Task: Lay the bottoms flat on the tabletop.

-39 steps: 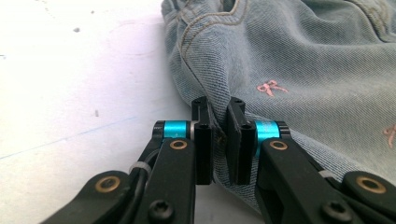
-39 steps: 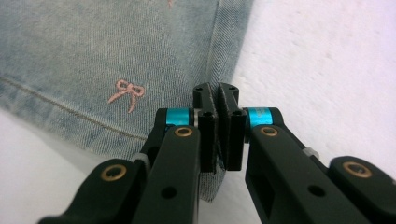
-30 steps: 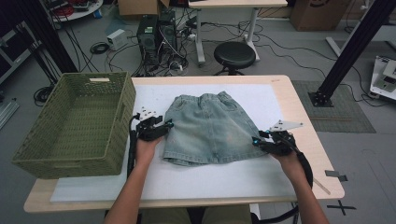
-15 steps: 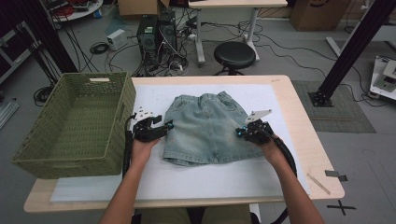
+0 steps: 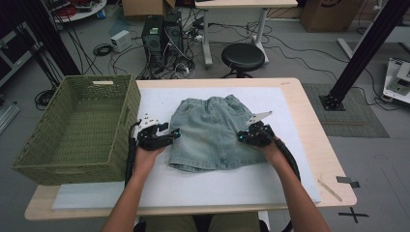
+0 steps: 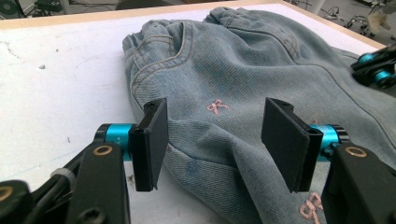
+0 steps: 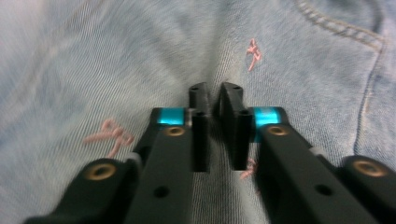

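Observation:
A light-blue denim skirt (image 5: 212, 130) with small pink bows lies flat on the white mat, waistband away from me. My left gripper (image 5: 173, 135) sits at the skirt's left edge. Its jaws have just been opening and now stand open (image 6: 219, 140), with a raised fold of denim (image 6: 243, 60) between the pads but not pressed. My right gripper (image 5: 240, 137) rests on the skirt's right side. Its jaws are shut (image 7: 214, 93) and pinch a small ridge of the denim (image 7: 140, 56). The right gripper's fingertips (image 6: 376, 72) also show across the skirt in the left gripper view.
A green woven basket (image 5: 72, 125) stands at the table's left, close to my left hand. The white mat (image 5: 217, 183) covers most of the wooden table (image 5: 319, 140). A stool (image 5: 242, 57) and cables lie on the floor beyond the far edge.
My right gripper has moved left from the skirt's right edge onto the denim, and its jaws have shut. The left gripper has stayed at the left edge with its jaws slightly wider.

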The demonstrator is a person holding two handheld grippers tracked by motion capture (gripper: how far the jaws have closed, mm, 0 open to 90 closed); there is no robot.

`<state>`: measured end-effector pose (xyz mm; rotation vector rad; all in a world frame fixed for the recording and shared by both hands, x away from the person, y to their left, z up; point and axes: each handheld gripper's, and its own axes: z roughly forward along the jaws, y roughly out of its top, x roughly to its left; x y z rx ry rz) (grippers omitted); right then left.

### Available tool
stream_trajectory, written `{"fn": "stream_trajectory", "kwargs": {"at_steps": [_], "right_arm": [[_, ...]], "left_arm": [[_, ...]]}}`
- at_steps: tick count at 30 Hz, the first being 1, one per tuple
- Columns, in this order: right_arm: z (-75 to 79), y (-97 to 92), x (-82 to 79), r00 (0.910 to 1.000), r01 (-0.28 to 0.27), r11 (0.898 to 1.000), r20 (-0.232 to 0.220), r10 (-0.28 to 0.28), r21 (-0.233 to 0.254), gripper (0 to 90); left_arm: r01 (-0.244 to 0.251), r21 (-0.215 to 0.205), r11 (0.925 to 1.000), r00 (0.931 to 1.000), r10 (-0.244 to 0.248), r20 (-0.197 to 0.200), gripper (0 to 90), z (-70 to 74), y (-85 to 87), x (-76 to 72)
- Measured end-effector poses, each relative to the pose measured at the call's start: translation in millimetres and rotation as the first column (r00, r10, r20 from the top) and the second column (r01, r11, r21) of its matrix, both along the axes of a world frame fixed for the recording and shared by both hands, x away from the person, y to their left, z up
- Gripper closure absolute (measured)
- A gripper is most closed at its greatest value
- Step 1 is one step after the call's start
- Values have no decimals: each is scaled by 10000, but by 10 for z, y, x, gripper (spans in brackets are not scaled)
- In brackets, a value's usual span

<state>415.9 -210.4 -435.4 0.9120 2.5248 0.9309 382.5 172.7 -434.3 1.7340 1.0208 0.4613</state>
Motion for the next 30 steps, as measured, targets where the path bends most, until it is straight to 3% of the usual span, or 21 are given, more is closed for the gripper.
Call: {"fn": "stream_trajectory", "kwargs": {"at_steps": [3, 6, 9, 10, 11, 12, 14, 16, 19, 22, 24, 30], "right_arm": [[36, 4, -4, 9991, -15, 10000, 418, 15, -5, 900], [120, -115, 36, 9940, 684, 9951, 807, -741, 718, 900], [163, -215, 100, 9768, 1608, 9815, 1257, -1733, 1038, 900], [165, -233, 120, 9673, 1960, 9743, 1413, -2107, 1112, 900], [156, -236, 142, 9605, 2192, 9706, 1530, -2325, 991, 899], [133, -229, 166, 9568, 2289, 9712, 1685, -2370, 662, 895], [53, -203, 208, 9628, 2260, 9740, 1492, -2254, 131, 883], [4, -174, 207, 9697, 2098, 9776, 1317, -2059, -164, 874], [27, -154, 157, 9714, 1853, 9817, 1588, -1763, -433, 824], [100, -217, 102, 9677, 1928, 9812, 1643, -1913, 67, 715], [166, -308, 9, 9621, 2010, 9782, 1770, -2073, 526, 691], [199, -626, -376, 9494, 2230, 9669, 1975, -2443, 1241, 616]], "left_arm": [[1, 42, 10000, 10000, -1, -47, 415, -9, 15, -13], [-21, 80, 10000, 9999, 22, -121, 415, -15, 22, -21], [26, 54, 10000, 9994, -24, -331, 434, -13, 6, -41], [70, 107, 9999, 9994, -66, -331, 443, -13, 1, -49], [81, 110, 9999, 9994, -77, -327, 442, -15, -8, -60], [83, 139, 9999, 9994, -78, -323, 442, -15, -12, -69], [97, 117, 9999, 9994, -93, -348, 442, -17, -20, -88], [125, 132, 9998, 9993, -121, -355, 437, -14, -13, -115], [160, 135, 9998, 9985, -152, -521, 434, -21, 4, -155], [240, 73, 9997, 9970, -233, -741, 434, -50, 8, -205], [282, 61, 9996, 9957, -276, -881, 434, -72, 10, -239], [564, 23, 9984, 9896, -556, -1326, 424, -140, -49, -334]]}}
